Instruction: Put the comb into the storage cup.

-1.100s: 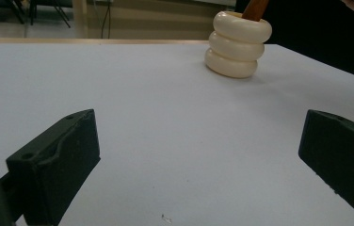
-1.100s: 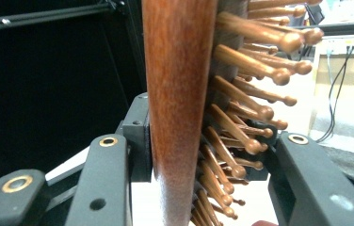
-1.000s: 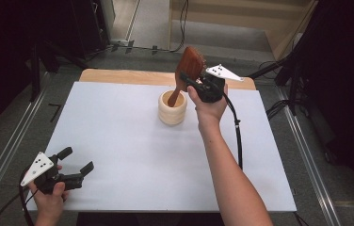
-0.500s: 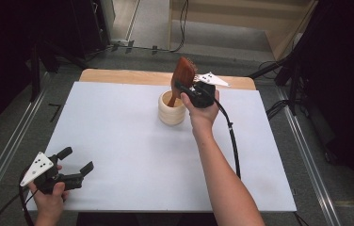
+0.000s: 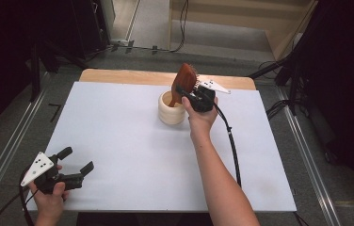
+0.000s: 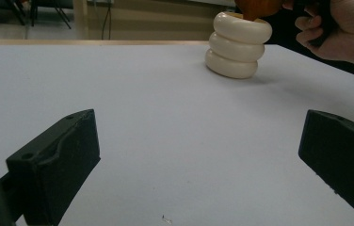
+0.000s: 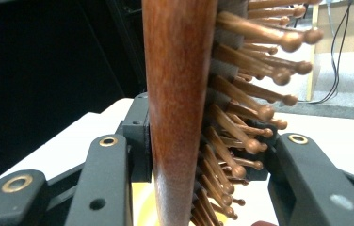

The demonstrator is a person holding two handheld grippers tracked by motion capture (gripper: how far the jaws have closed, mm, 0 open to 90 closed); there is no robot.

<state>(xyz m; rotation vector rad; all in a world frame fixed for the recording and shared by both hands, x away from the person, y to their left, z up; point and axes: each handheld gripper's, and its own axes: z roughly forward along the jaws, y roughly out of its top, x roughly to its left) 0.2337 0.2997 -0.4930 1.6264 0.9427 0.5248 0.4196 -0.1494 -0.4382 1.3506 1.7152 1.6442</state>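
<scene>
the wooden hairbrush point(image 5: 184, 81) is a reddish-brown paddle with a smooth, glossy back and rows of slim wooden pins, each tipped with a small round knob point(image 7: 264, 113). the right gripper point(image 5: 190, 94) is clenched on it: in the right gripper view one black jaw lies flat against the polished back and the other presses into the pins from the far side. the brush stands tilted above the cream holder point(image 5: 172, 108), its handle end dipping into the holder's open mouth; how deep it goes is hard to tell, since the rim hides the tip.

the holder looks like three fat rounded rings stacked one on another point(image 6: 235, 44), matte and off-white, perhaps ceramic or plastic, and it sits upright on the white sheet point(image 5: 132, 155) that covers the table. a strip of pale wood point(image 5: 118, 75) shows just behind the holder, along the sheet's far edge.

the left gripper point(image 5: 78, 165) rests well away from the holder, at the near left corner of the sheet, released, its blocky black jaws spread wide with bare sheet between them and the holder straight ahead in the left gripper view.
</scene>
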